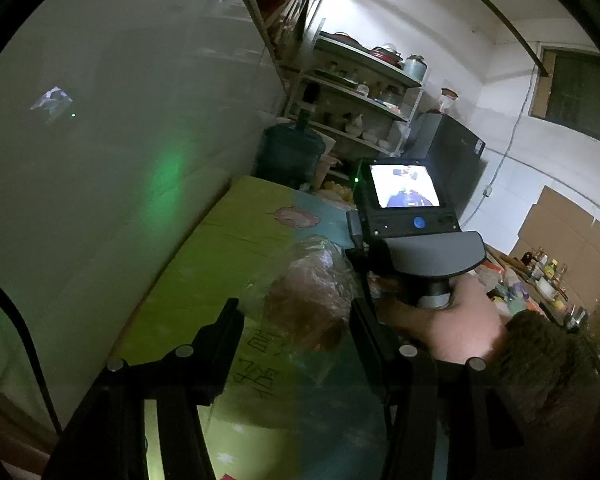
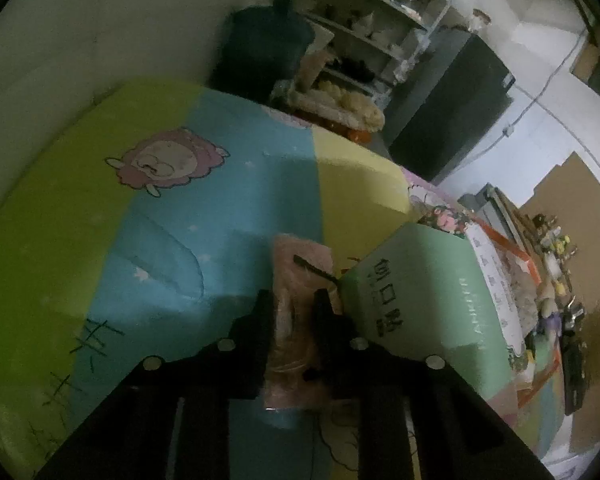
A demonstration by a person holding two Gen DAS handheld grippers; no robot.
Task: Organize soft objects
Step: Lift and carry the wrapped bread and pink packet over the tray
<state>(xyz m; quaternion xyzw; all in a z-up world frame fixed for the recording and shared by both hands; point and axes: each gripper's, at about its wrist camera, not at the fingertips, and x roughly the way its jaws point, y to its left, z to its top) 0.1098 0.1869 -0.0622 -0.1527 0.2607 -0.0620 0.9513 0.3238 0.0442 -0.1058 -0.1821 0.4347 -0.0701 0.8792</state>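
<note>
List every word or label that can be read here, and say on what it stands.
"创口贴": dark print on the pale green box.
Pale Latin letters along that box's edge: too blurred to read.
Black handwritten characters on the colourful mat: not legible in either view.
Nothing else is readable.

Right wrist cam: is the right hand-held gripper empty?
No, the right hand-held gripper is closed on a pink item in clear plastic wrap, beside the green box.
</note>
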